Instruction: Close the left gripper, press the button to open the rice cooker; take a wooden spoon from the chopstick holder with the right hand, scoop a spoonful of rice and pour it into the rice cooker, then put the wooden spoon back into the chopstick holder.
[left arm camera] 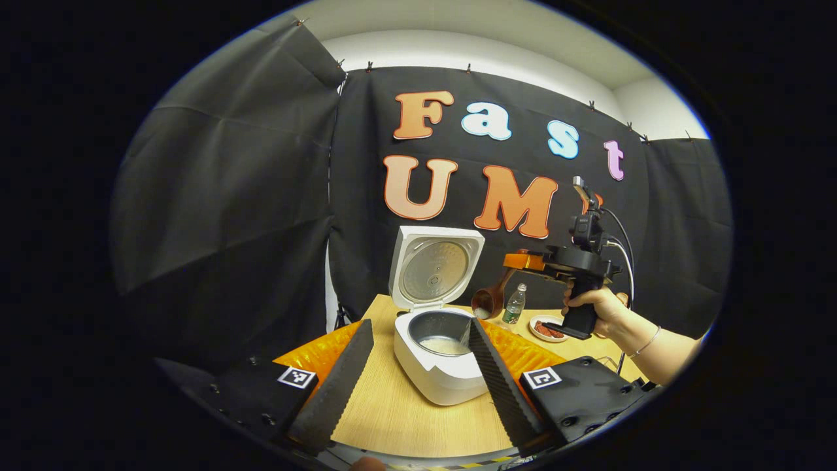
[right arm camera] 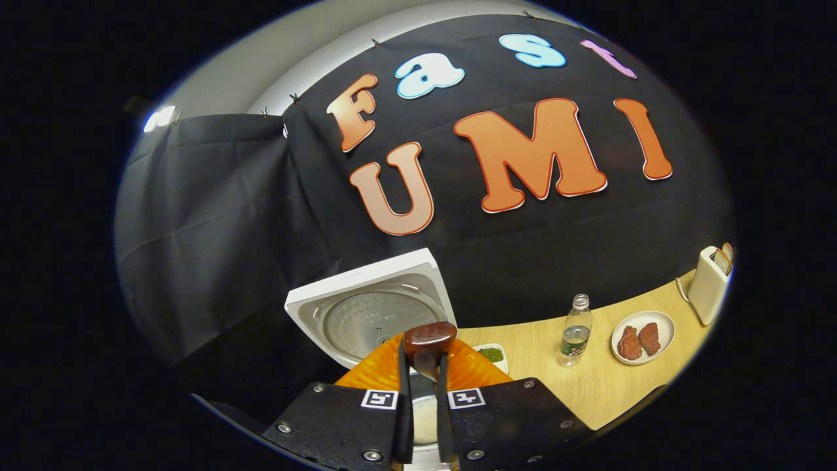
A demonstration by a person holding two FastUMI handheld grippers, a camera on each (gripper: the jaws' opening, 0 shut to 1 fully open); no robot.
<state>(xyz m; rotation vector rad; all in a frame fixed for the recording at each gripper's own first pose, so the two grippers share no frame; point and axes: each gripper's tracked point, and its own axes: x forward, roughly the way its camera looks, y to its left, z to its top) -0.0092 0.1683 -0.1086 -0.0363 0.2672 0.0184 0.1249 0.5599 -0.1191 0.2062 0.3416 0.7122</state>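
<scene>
The white rice cooker (left arm camera: 437, 383) stands on the wooden table (left arm camera: 405, 422) with its lid (left arm camera: 437, 268) raised; the inner pot (left arm camera: 444, 343) holds pale rice. My left gripper (left arm camera: 420, 325) is open, its fingers spread on either side of the cooker, touching nothing. A hand (left arm camera: 598, 307) carries my right gripper (left arm camera: 526, 261), shut on the handle of the wooden spoon (left arm camera: 489, 299), whose bowl holds white rice just above the cooker's right rear rim. In the right gripper view the gripper (right arm camera: 422, 369) clamps the spoon (right arm camera: 428, 339) in front of the lid (right arm camera: 373, 314).
Behind the cooker stand a small plastic bottle (right arm camera: 575, 330) and a plate of red meat (right arm camera: 639, 337). A tiny dish of green bits (right arm camera: 490, 354) sits near the cooker. A white toaster (right arm camera: 709, 284) is at the far right of the table.
</scene>
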